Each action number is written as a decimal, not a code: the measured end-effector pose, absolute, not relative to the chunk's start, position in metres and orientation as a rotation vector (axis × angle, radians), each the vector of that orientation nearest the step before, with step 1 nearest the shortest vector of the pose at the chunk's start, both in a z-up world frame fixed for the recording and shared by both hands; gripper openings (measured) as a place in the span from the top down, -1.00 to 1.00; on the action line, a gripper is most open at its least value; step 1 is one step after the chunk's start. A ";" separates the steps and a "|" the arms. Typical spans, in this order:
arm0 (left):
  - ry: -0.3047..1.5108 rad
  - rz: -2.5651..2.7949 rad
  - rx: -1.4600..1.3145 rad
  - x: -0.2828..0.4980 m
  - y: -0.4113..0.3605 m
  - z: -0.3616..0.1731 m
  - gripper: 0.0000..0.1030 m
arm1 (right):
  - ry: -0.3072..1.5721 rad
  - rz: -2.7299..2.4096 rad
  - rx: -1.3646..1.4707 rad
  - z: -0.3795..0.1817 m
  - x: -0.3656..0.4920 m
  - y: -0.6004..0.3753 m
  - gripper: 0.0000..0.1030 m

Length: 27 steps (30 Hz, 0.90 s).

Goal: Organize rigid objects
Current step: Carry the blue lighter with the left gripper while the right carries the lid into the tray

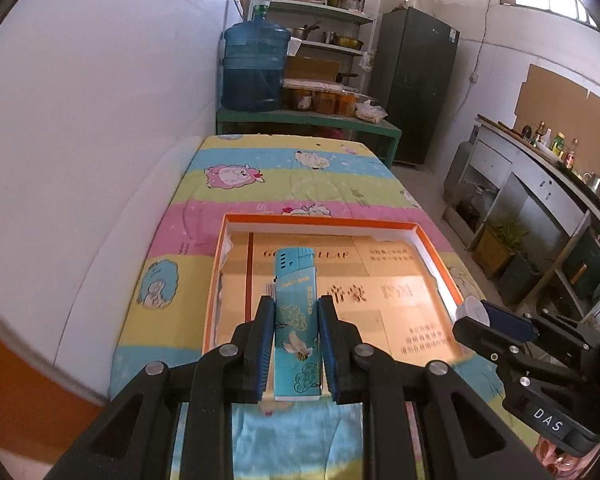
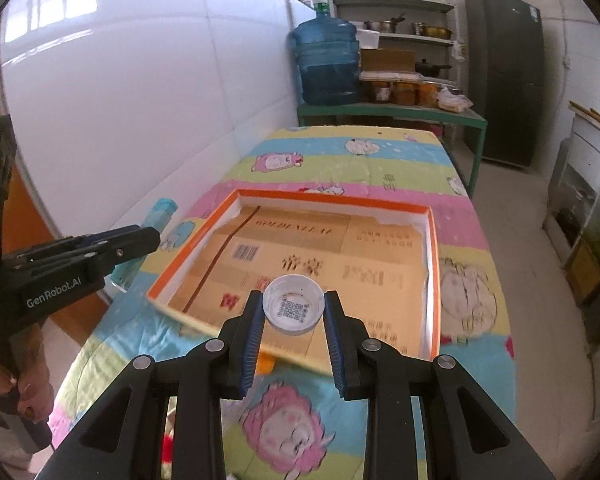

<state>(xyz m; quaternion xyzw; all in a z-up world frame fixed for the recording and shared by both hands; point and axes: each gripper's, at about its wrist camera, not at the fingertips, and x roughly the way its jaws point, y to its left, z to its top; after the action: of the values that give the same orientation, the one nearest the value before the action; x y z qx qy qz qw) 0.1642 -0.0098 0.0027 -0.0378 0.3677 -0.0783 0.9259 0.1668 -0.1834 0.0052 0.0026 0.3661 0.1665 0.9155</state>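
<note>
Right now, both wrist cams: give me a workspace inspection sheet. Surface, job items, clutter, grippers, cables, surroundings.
Surface: table under a striped cartoon-sheep cloth.
Job's things: teal lighter; white bottle cap, open side to camera, QR code inside; orange-rimmed box, floor lined with flattened printed cardboard, otherwise empty.
Clutter: small orange item at the box's near edge, too blurred to identify.
Grippers: left gripper shut on the lighter; right gripper shut on the cap; both short of the box's near edge.
Cables: nothing seen.
Surroundings: water jug on a green bench, shelves of cookware, dark fridge, counter with bottles.
</note>
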 end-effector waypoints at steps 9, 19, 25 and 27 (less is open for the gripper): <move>0.832 -0.151 -0.067 0.229 -0.015 -0.024 0.57 | 0.783 0.358 -0.020 -0.008 0.235 -0.184 0.42; 0.913 -0.139 -0.080 0.277 -0.014 -0.056 0.57 | 0.871 0.372 -0.051 -0.039 0.291 -0.170 0.42; 0.936 -0.136 -0.074 0.292 -0.016 -0.067 0.57 | 0.911 0.367 -0.058 -0.053 0.307 -0.166 0.42; 0.944 -0.133 -0.069 0.295 -0.017 -0.072 0.57 | 0.924 0.363 -0.057 -0.056 0.313 -0.165 0.42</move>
<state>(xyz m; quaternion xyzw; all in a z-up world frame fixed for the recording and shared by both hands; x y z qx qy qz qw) 0.2946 -0.0171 -0.0716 -0.0333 0.4543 -0.0639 0.8879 0.3128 -0.1647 -0.0564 -0.0275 0.4432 0.1741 0.8789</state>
